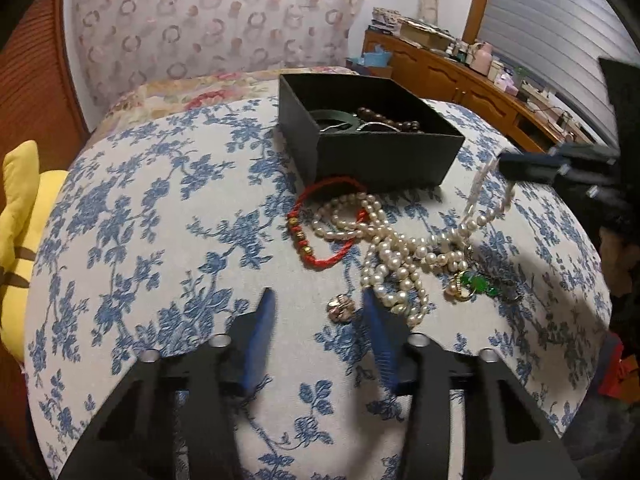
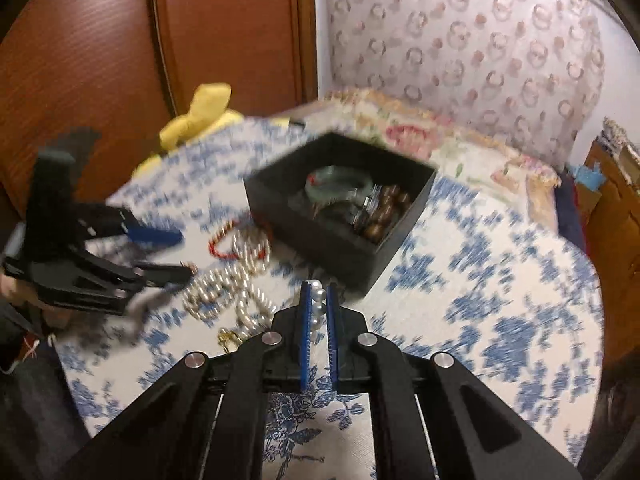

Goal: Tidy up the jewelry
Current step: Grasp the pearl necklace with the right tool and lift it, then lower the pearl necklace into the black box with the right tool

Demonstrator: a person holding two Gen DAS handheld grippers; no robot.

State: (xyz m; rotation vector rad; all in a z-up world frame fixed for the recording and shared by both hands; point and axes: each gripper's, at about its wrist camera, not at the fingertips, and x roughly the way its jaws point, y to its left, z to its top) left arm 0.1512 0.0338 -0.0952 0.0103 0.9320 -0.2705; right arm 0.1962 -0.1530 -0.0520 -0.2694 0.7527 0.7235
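A black open box [image 1: 384, 148] on the blue-flowered cushion holds a green bangle [image 2: 340, 184] and brown beads [image 2: 384, 210]. In front of it lie a red cord bracelet [image 1: 324, 224], a tangle of pearl necklace [image 1: 392, 256], a green pendant with gold ring [image 1: 472, 284] and a small flower-shaped piece [image 1: 340, 308]. My left gripper [image 1: 320, 312] is open, low over the cushion, its jaws on either side of the flower piece. My right gripper [image 2: 319, 292] is shut on a strand of the pearl necklace [image 2: 317, 304] and lifts it; it also shows in the left wrist view [image 1: 520, 166].
A yellow plush toy [image 1: 20, 232] lies at the cushion's left edge. A patterned pillow [image 1: 216, 24] stands behind the box. A wooden sideboard [image 1: 460, 72] with clutter is at the back right. A brown wooden headboard [image 2: 100, 60] is at the left.
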